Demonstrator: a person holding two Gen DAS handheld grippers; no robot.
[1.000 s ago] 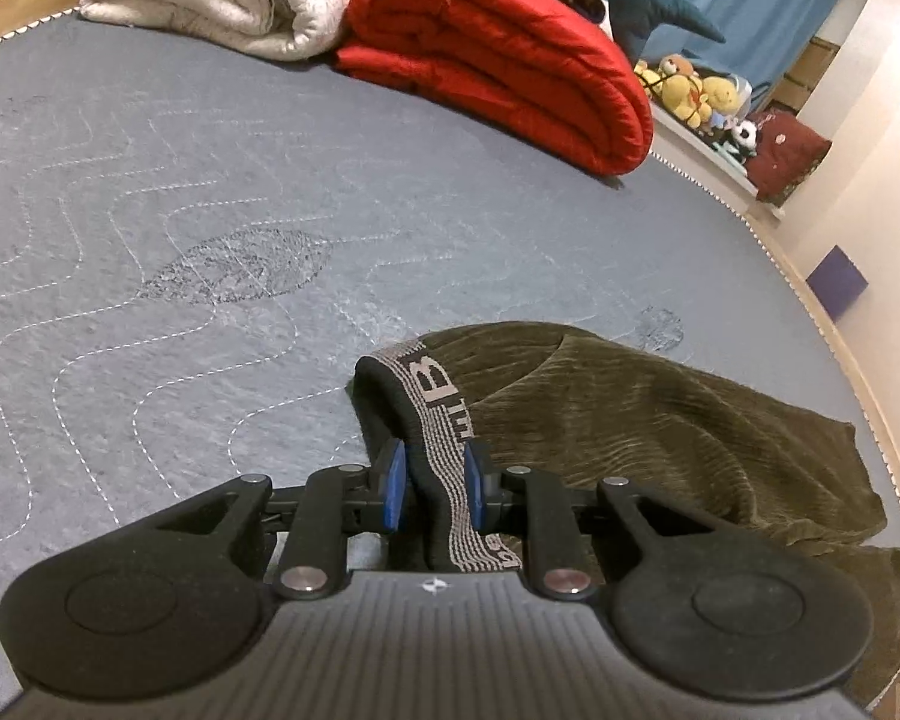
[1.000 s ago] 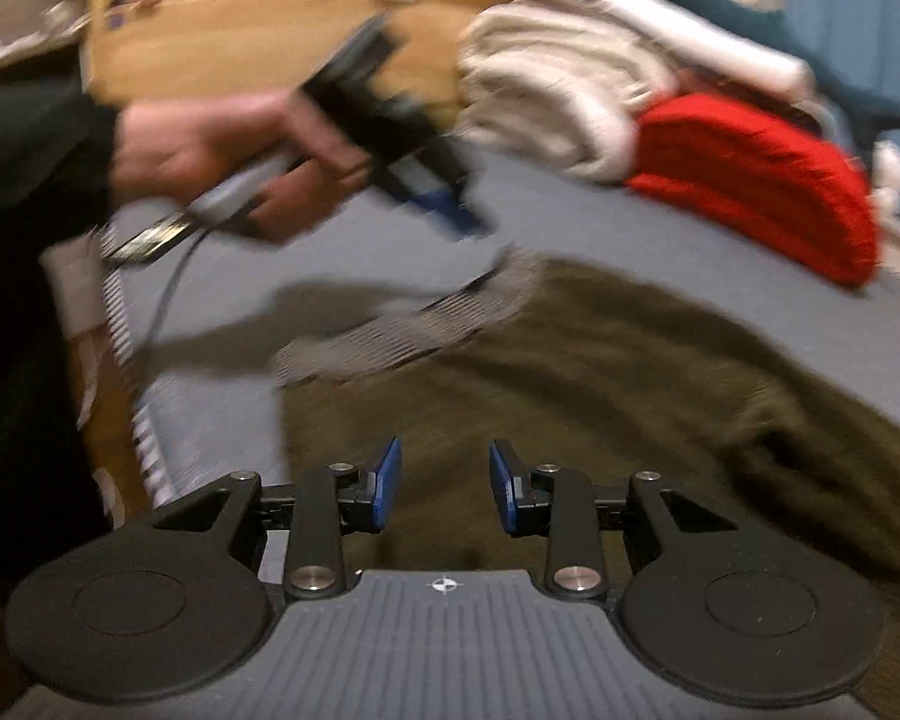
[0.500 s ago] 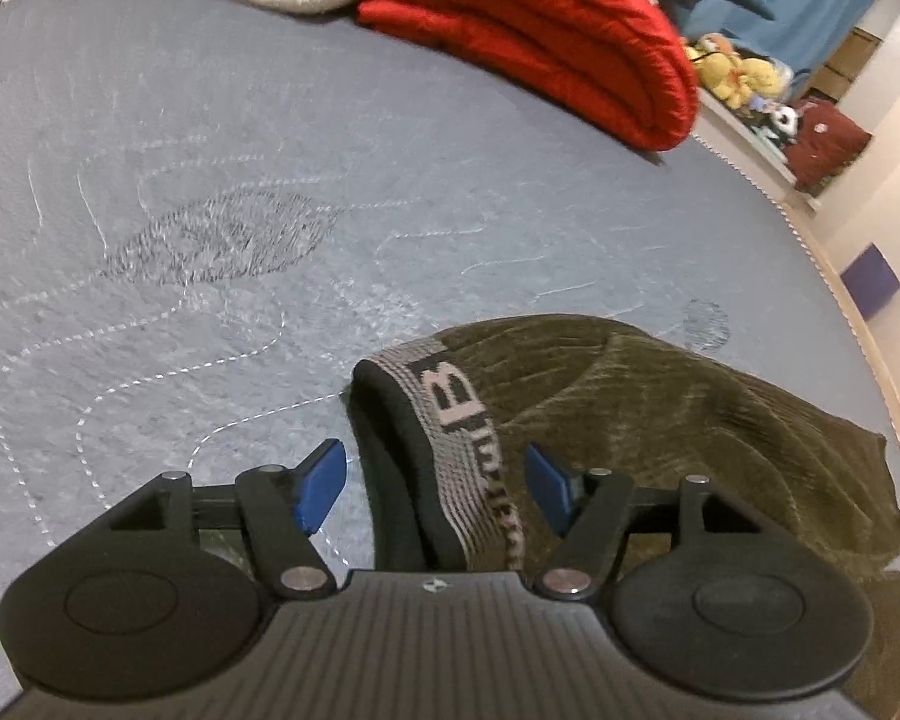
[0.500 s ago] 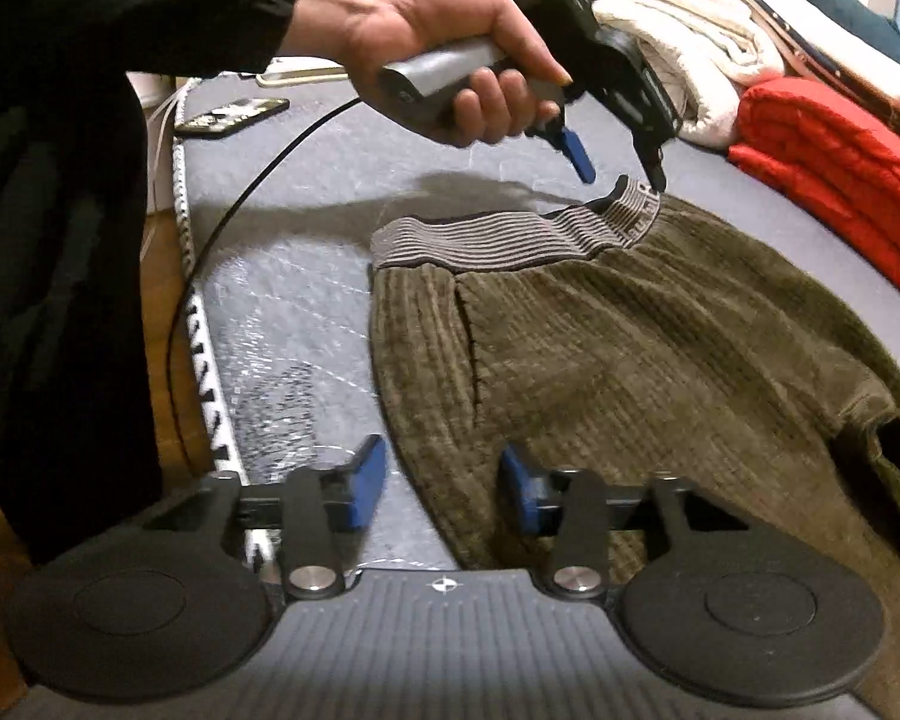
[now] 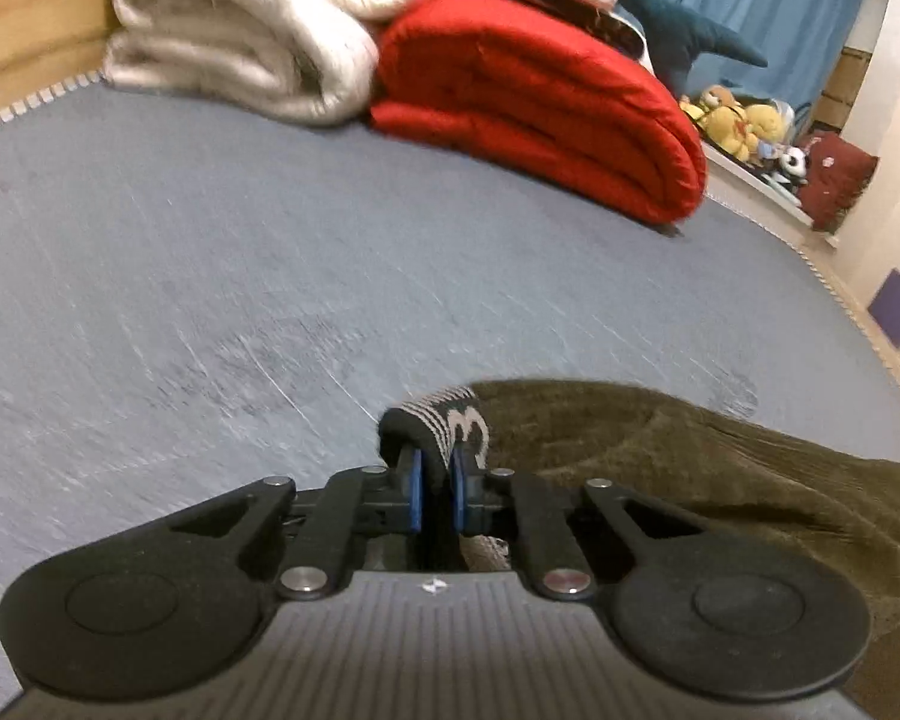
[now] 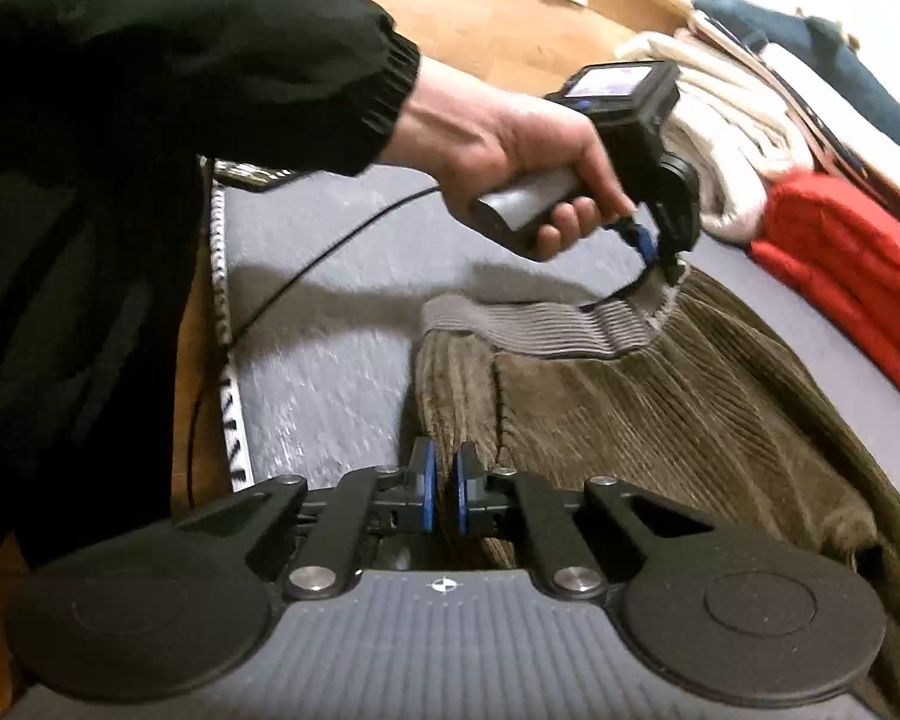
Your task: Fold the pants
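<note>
the olive corduroy pants [image 6: 660,420] lie spread on the grey-blue quilted mattress [image 5: 270,276], their grey ribbed waistband [image 6: 546,330] toward the near left edge of the bed and the legs running off to the right. the left gripper [image 5: 433,495] has its blue pads closed tight on the waistband [image 5: 450,426], pinching a fold of it that stands up just past the fingertips, a pale letter showing on the elastic. in the right wrist view that same gripper [image 6: 660,258], held in the person's left hand [image 6: 528,162], lifts the far corner of the waistband a little off the mattress, a thin black cable [image 6: 306,276] trailing back from it. the right gripper [image 6: 444,495] is clamped together on the near edge of the pants, below the waistband's near corner, with corduroy bunched between its blue pads. at the far end of the bed sit a folded white blanket [image 5: 240,30] and, just to its right and touching it, a folded red comforter [image 5: 540,102]. further right, off the bed, a few plush toys [image 5: 738,120] sit on a ledge.
</note>
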